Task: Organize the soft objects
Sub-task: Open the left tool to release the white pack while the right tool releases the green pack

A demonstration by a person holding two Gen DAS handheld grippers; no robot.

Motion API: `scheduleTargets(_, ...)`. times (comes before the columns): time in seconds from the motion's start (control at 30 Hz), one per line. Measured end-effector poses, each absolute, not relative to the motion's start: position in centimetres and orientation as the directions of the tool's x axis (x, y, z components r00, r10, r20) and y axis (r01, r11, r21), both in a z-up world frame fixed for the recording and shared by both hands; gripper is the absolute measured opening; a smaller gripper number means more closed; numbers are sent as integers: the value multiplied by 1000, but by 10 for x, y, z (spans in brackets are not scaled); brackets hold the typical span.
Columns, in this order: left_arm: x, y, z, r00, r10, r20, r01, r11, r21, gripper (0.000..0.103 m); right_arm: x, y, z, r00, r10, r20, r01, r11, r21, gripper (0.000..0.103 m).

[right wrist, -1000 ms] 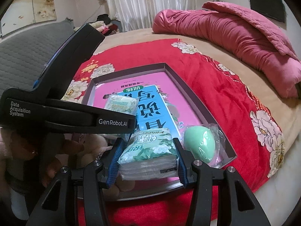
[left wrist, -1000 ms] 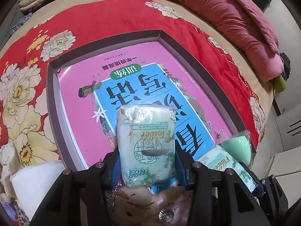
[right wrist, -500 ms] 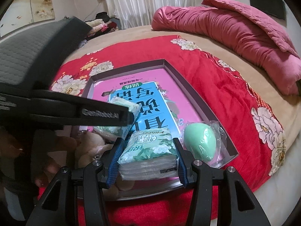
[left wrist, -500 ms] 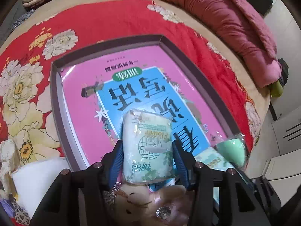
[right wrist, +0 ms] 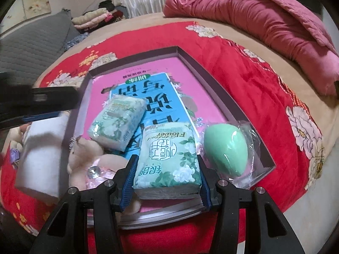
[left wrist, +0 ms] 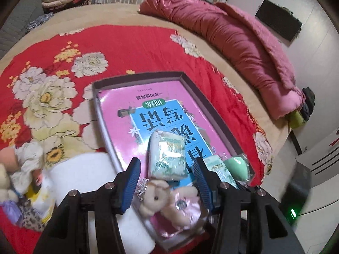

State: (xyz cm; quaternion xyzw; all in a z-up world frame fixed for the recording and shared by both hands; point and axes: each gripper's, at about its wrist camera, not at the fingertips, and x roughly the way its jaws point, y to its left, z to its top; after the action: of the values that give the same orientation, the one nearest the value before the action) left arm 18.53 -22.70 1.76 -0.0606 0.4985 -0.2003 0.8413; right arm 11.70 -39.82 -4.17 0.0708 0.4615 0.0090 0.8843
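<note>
Two tissue packs, sponge and plush toy in tray

Left gripper: matte black angular arms, ribbed blue pads, silver round screws along frame. Right gripper: same black build, blue pad edges, matching silver screws.

bedspread: red, floral | quilt: pink, bunched | folded clothes: stacked at far edge
</note>
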Motion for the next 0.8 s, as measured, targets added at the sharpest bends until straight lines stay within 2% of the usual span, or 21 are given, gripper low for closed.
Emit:
scheduleTargets(0.4,123,-172,40,532,-348,-772,241,936,-257,52,120,-393,-45,554,35,-832,58,995,81,54)
scheduleTargets(0.63,103,-141,30,537,-333,-775,188,943,-275,52,120,-389,-45,554,23,-832,52,997,62,63)
scheduleTargets(0.8,94,-134,29,542,-331,-773,190,944,-271,52,117,-388,-41,574,15,-819,53,997,55,65)
